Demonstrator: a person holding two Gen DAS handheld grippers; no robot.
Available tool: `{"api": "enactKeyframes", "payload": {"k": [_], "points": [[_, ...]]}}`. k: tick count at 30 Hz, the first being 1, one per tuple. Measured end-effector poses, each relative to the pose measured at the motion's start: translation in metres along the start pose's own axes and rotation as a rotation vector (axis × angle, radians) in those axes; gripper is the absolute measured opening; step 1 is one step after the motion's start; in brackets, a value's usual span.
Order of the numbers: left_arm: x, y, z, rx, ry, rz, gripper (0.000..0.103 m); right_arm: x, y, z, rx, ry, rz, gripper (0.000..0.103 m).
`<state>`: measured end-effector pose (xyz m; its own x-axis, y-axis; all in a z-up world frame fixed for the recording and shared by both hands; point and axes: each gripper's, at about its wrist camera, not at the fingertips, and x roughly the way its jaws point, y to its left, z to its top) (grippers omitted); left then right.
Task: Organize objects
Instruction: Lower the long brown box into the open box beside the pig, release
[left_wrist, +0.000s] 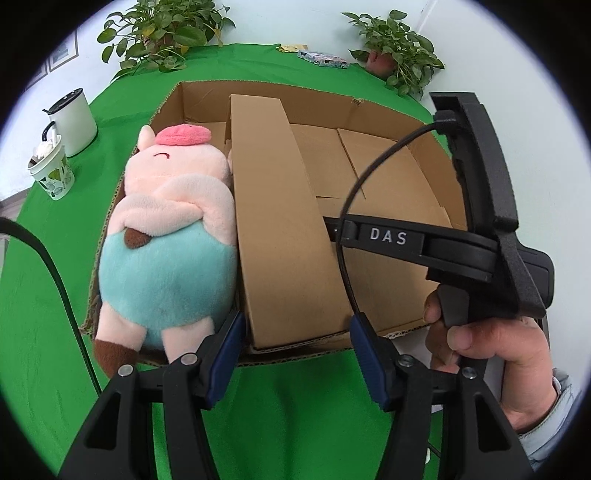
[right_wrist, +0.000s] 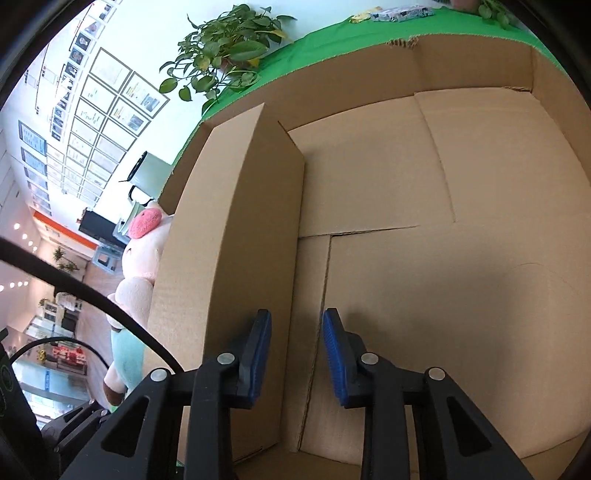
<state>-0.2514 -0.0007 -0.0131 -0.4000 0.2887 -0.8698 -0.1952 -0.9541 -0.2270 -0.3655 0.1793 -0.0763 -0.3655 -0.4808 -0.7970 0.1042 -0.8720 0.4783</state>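
Note:
A large open cardboard box (left_wrist: 436, 162) sits on the green table. At its left side lies a plush pig (left_wrist: 166, 236), pink with a teal belly. A long narrow closed carton (left_wrist: 280, 229) stands on edge beside the pig. My left gripper (left_wrist: 297, 350) is at the carton's near end with a blue pad on each side face, shut on it. My right gripper (right_wrist: 297, 350) is down inside the large box (right_wrist: 461, 295), just right of the narrow carton (right_wrist: 229, 258). Its pads stand a small gap apart with only box floor between them. The pig (right_wrist: 142, 258) shows past the carton.
A white canister (left_wrist: 74, 122) and a paper cup (left_wrist: 53, 173) stand on the table at far left. Potted plants (left_wrist: 162, 33) (left_wrist: 399, 48) and a patterned packet (left_wrist: 325, 59) line the far edge. A hand (left_wrist: 491, 350) holds the right gripper's handle. Cables cross both views.

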Motion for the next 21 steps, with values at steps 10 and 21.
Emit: {"api": "enactKeyframes", "payload": {"k": [10, 21], "points": [[-0.012, 0.009, -0.008, -0.032, -0.027, 0.001, 0.058, -0.006, 0.009, -0.024, -0.007, 0.028, -0.019, 0.029], [-0.036, 0.008, -0.018, 0.006, -0.151, 0.06, 0.058, -0.034, 0.013, -0.042, -0.031, -0.045, -0.104, 0.05]]}}
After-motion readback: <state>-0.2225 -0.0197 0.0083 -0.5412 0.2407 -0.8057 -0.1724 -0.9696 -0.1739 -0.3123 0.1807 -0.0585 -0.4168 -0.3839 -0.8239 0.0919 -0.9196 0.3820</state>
